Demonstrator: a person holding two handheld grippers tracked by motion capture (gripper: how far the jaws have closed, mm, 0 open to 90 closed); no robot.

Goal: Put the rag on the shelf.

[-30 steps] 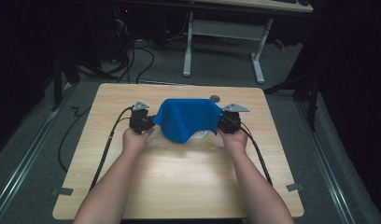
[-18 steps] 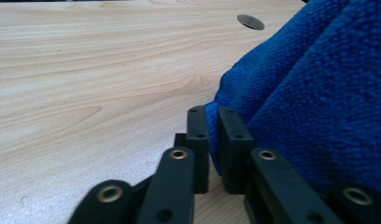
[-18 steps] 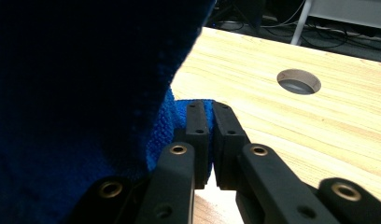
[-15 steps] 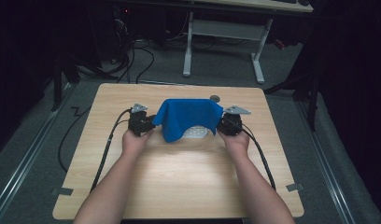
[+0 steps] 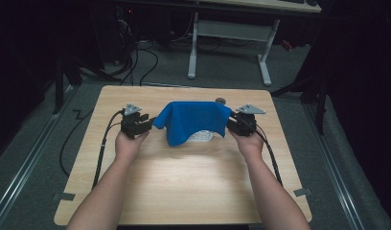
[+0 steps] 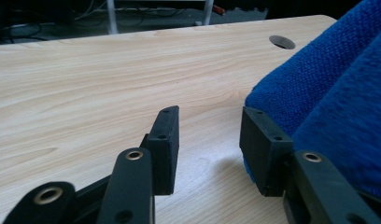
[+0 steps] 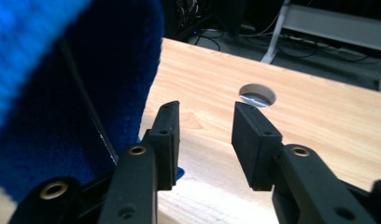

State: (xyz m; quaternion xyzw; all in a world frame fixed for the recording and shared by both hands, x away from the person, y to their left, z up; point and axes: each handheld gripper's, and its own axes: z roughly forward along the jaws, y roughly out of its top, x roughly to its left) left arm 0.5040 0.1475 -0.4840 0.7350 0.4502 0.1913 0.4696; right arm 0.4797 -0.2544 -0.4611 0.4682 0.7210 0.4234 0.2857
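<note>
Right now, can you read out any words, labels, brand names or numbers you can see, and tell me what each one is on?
There is no readable text. The blue cloth, the wooden table, the left gripper and the right gripper carry no words, labels or numbers. The white thing under the cloth has faint markings too small and blurred to read.

My light wooden table, a round hole near its far edge, bears a draped blue cloth.

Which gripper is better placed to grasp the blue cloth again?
Probably the left gripper: its open jaws stand empty with one pad against the blue cloth. The right gripper, also open and empty, has the cloth beside it.
</note>
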